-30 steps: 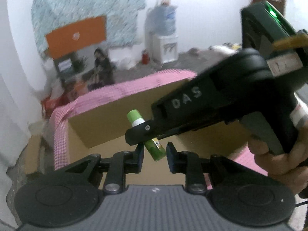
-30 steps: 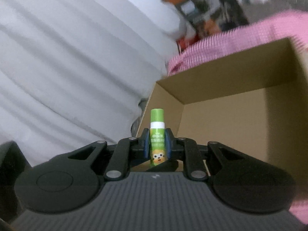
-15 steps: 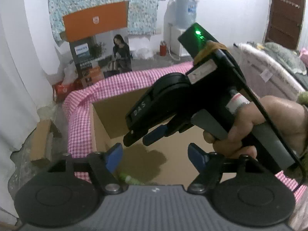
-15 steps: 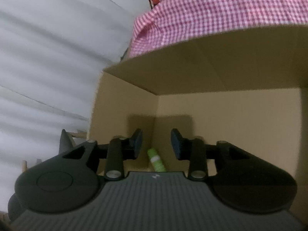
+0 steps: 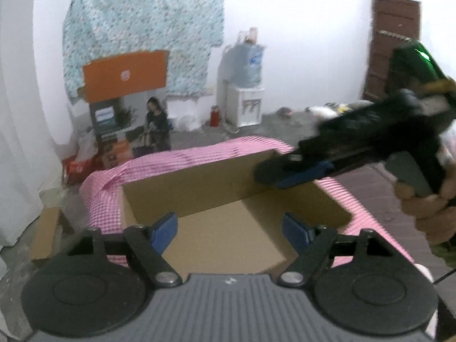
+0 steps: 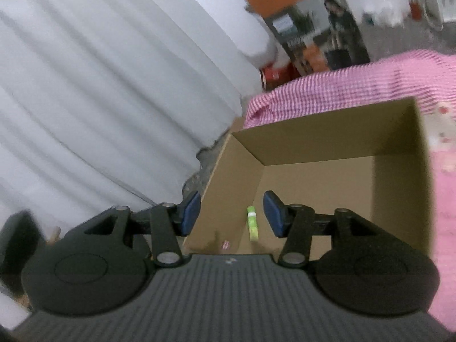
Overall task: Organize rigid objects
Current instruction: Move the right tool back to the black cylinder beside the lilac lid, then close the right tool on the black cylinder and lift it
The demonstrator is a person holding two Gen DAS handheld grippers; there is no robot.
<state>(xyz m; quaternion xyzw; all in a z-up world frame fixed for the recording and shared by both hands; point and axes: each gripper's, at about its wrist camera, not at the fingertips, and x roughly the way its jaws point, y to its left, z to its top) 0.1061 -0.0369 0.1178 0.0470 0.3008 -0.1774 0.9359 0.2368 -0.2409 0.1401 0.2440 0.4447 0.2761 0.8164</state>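
The green stick [image 6: 252, 223] lies on the floor of the box [image 6: 322, 145], near its left wall. Both claws have just been opening and hold nothing: the left gripper [image 5: 229, 229] wide, the right gripper [image 6: 232, 213] narrower. Best lift both clear of the box walls.

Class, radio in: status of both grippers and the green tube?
Left gripper open, empty. Right gripper open, jaws just opened. Small green plastic tube lying on brown cardboard box floor. Nothing in the way.
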